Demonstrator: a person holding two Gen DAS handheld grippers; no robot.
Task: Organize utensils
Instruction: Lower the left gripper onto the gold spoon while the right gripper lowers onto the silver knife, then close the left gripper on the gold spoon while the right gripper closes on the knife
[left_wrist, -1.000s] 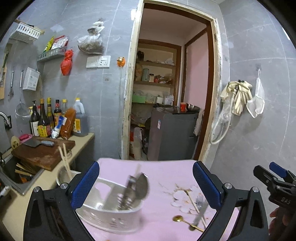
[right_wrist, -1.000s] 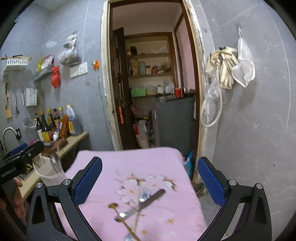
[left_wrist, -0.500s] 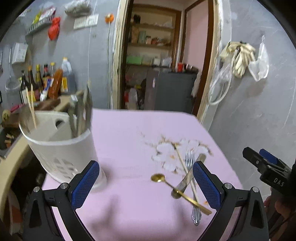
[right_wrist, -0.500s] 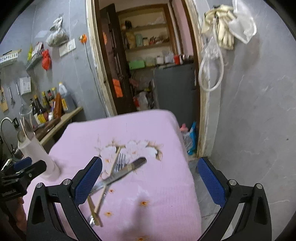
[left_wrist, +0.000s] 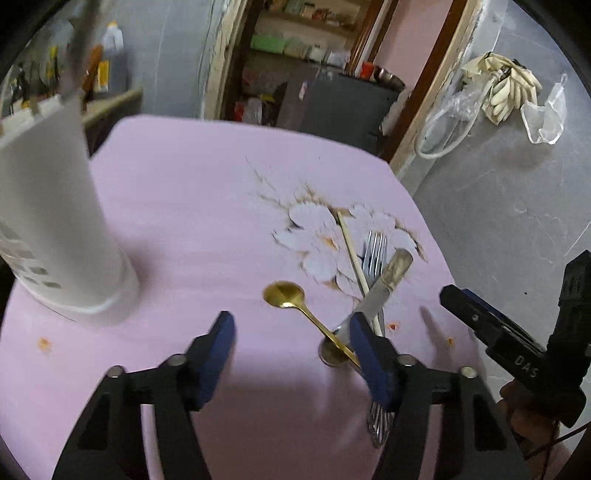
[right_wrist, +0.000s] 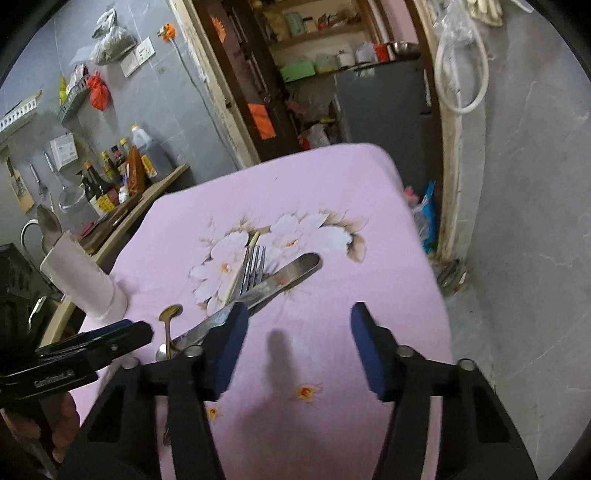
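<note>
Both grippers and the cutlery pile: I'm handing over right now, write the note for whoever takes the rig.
Left gripper: empty; jaws have just been closing, nothing between them, over bare cloth left of the pile.
Right gripper: empty; jaws have just been closing, over bare cloth right of the pile.
Loose on the pink tablecloth: gold spoon, fork, knife, one chopstick, all crossing each other.
White utensil holder: upright at the cloth's left edge, some utensils already in it.
Done: nothing picked from the pile yet.
Left: move all four pieces into the holder; the spoon looks the easiest to start with.
</note>
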